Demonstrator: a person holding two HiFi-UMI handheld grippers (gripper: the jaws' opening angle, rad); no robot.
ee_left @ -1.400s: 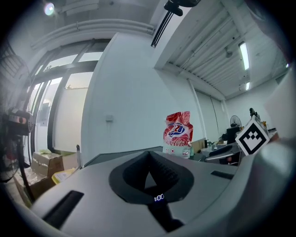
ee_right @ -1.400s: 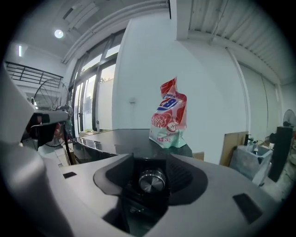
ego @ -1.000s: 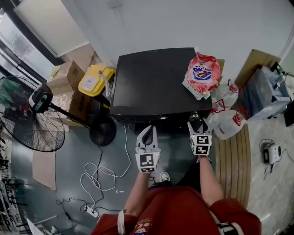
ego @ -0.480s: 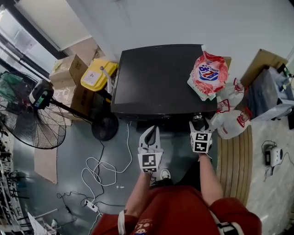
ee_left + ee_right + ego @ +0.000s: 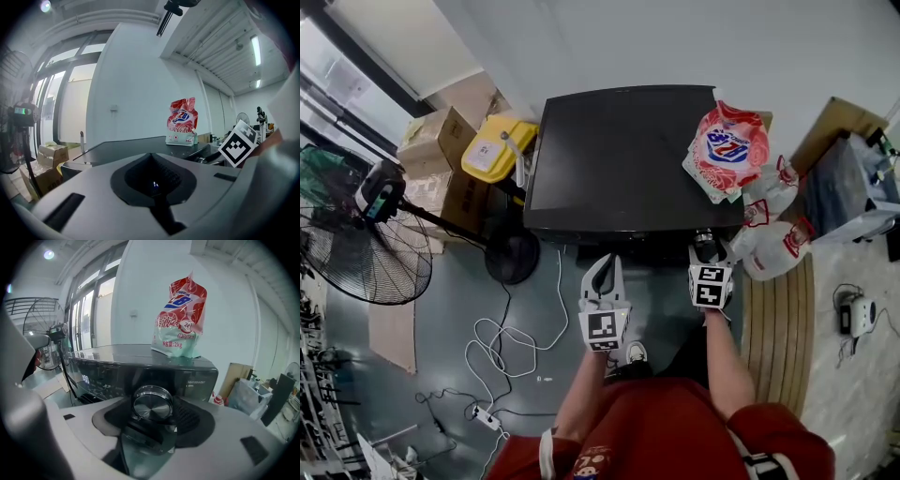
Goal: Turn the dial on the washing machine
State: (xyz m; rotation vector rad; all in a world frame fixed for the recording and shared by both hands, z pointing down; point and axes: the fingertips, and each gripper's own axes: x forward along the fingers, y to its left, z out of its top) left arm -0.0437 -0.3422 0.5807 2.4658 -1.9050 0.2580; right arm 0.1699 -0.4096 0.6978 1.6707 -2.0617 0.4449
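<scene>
At the front panel of the black washing machine (image 5: pixel 619 159), right end, the silver dial (image 5: pixel 152 402) sits between the jaws of the right gripper (image 5: pixel 707 253). The jaws are closing in on it, one dark pad on each side. The right gripper view shows no clear press on the dial's rim. The dial faces straight at that camera, with lit display digits to its left on the panel.

The left gripper (image 5: pixel 605 265) is held in front of the machine, short of the panel and well left of the dial. Its jaws are together with nothing between them, and it touches nothing.

A red-and-white detergent bag (image 5: pixel 727 145) stands on the machine's top at the right rear corner. Just right of the machine are white plastic bags (image 5: pixel 769 239) with red print, beside a ribbed mat (image 5: pixel 778 328). On the left are a yellow container (image 5: pixel 495 150), cardboard boxes (image 5: pixel 436 141) and a standing fan (image 5: pixel 356 239) whose round base is near the machine's front left corner. White cables (image 5: pixel 502 352) lie looped on the grey floor. The person wears a red top (image 5: pixel 666 431).
</scene>
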